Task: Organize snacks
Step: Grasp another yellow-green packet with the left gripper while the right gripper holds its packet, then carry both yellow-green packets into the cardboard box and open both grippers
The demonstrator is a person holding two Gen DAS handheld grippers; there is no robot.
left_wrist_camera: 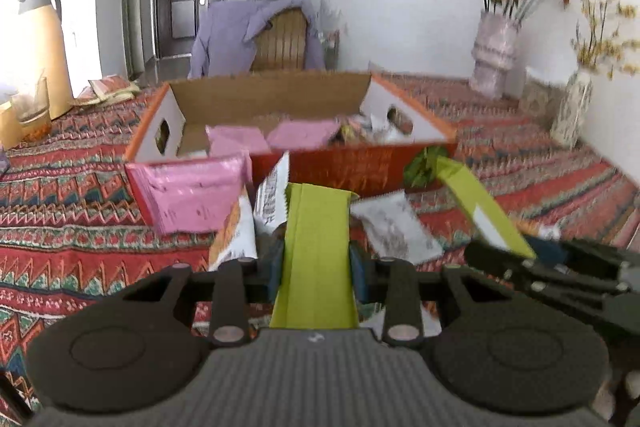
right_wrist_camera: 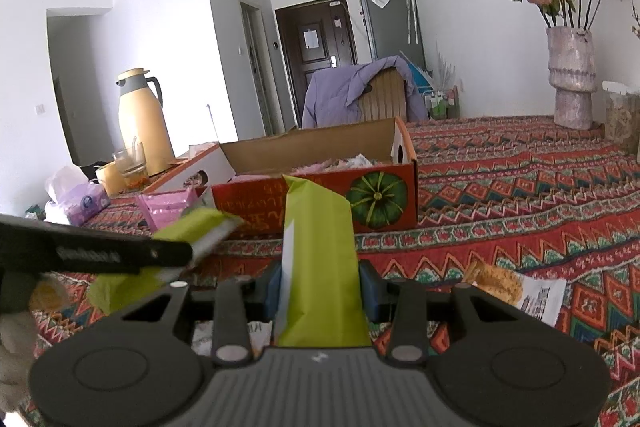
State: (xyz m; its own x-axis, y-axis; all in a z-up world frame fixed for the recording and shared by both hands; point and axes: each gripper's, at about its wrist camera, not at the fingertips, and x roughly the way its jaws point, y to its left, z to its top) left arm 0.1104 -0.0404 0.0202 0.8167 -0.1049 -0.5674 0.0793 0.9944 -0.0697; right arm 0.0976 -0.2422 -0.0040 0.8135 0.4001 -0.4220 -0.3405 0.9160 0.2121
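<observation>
My left gripper (left_wrist_camera: 316, 259) is shut on a green snack packet (left_wrist_camera: 316, 247) held above the patterned tablecloth, just short of the open red cardboard box (left_wrist_camera: 360, 171). My right gripper (right_wrist_camera: 320, 283) is shut on a second green snack packet (right_wrist_camera: 320, 251); it shows in the left wrist view (left_wrist_camera: 480, 211) at the right. The box (right_wrist_camera: 256, 203) holds pink packets (left_wrist_camera: 300, 135) and other wrappers. A pink packet (left_wrist_camera: 188, 191) and white-and-orange packets (left_wrist_camera: 240, 227) lie in front of the box. Another orange-and-white packet (right_wrist_camera: 516, 291) lies to the right.
A yellow thermos jug (right_wrist_camera: 142, 119) and a glass (right_wrist_camera: 130, 163) stand at the far left. A vase of pink flowers (right_wrist_camera: 570, 79) and a jar (right_wrist_camera: 622, 119) stand at the far right. A chair with a purple jacket (right_wrist_camera: 352, 91) is behind the table.
</observation>
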